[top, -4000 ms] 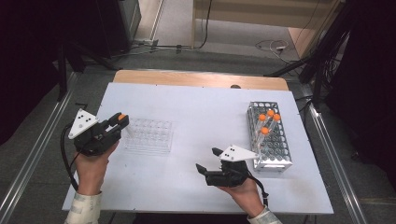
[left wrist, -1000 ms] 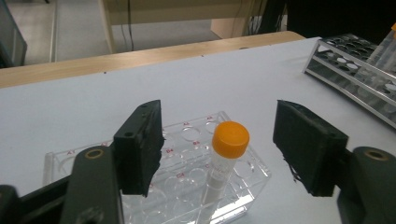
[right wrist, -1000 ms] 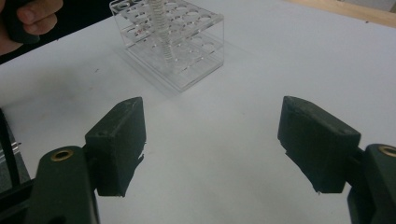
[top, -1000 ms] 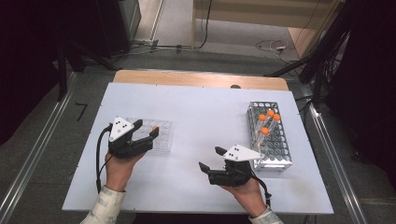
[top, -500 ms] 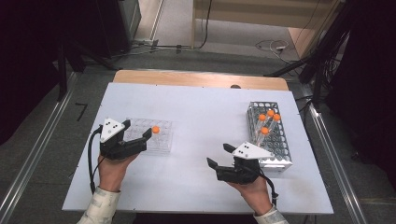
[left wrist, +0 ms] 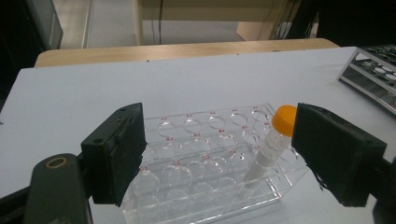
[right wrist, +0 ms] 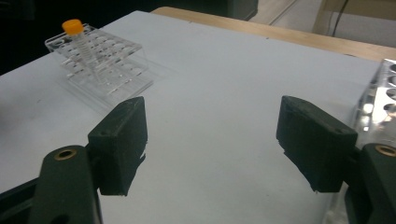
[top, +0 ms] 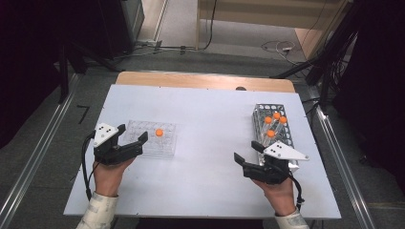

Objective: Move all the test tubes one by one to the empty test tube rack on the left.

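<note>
A clear plastic rack (top: 165,143) lies left of centre on the white table. One orange-capped tube (top: 159,132) stands in it, leaning slightly in the left gripper view (left wrist: 270,147). My left gripper (top: 133,134) sits at the rack's near-left corner; its jaws have just been opening and stand open. The tube is just ahead of them, free of both pads (left wrist: 123,149). My right gripper (top: 246,151) hovers open and empty at the near end of a metal rack (top: 261,125), which holds several orange-capped tubes (top: 271,133).
The table's wooden far edge (top: 205,80) runs along the back. In the right gripper view the clear rack (right wrist: 119,70) with its tube (right wrist: 80,39) sits far left, and the metal rack's corner (right wrist: 380,93) is at the right edge.
The left gripper carried the tube over the clear rack, let it go in a well and drew back towards the person. The right gripper shifted right, closer to the metal rack.
</note>
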`<move>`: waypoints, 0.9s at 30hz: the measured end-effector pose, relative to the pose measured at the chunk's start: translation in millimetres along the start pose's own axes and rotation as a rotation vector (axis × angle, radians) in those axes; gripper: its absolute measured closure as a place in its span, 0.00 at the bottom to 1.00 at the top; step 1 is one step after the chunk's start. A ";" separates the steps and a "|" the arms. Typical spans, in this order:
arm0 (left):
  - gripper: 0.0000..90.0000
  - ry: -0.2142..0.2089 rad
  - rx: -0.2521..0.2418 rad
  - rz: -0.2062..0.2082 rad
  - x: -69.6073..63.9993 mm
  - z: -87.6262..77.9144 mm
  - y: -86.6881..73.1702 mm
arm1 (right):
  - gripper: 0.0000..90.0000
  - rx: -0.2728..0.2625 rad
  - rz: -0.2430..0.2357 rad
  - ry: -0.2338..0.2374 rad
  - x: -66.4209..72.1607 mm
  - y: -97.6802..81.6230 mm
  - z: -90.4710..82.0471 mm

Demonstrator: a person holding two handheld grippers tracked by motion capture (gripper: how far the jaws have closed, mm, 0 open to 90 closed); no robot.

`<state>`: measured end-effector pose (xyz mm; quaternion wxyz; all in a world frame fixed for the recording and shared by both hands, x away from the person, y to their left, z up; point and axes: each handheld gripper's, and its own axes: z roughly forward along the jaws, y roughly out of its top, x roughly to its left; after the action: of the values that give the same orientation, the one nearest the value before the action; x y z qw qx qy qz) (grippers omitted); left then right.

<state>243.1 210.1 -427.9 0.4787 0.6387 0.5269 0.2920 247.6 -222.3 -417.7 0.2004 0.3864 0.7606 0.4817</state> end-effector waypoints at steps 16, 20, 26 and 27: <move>0.19 0.006 0.001 0.001 2.7 -1.8 -0.5 | 0.26 -0.021 0.040 -0.128 -34.5 -6.8 -15.8; 0.19 0.008 -0.001 -0.003 2.1 -1.1 -1.0 | 0.25 -0.030 0.049 -0.172 -42.1 -10.8 -14.0; 0.19 0.013 -0.004 -0.002 1.1 -0.7 -1.4 | 0.25 -0.030 0.072 -0.224 -52.0 -18.2 -4.0; 0.19 0.014 -0.006 -0.002 0.9 -0.9 -1.2 | 0.25 -0.027 0.078 -0.228 -53.5 -18.9 -2.4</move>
<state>242.0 211.2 -428.8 0.4774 0.6346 0.5298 0.2977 271.8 -270.0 -437.0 0.2720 0.4651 0.7108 0.4521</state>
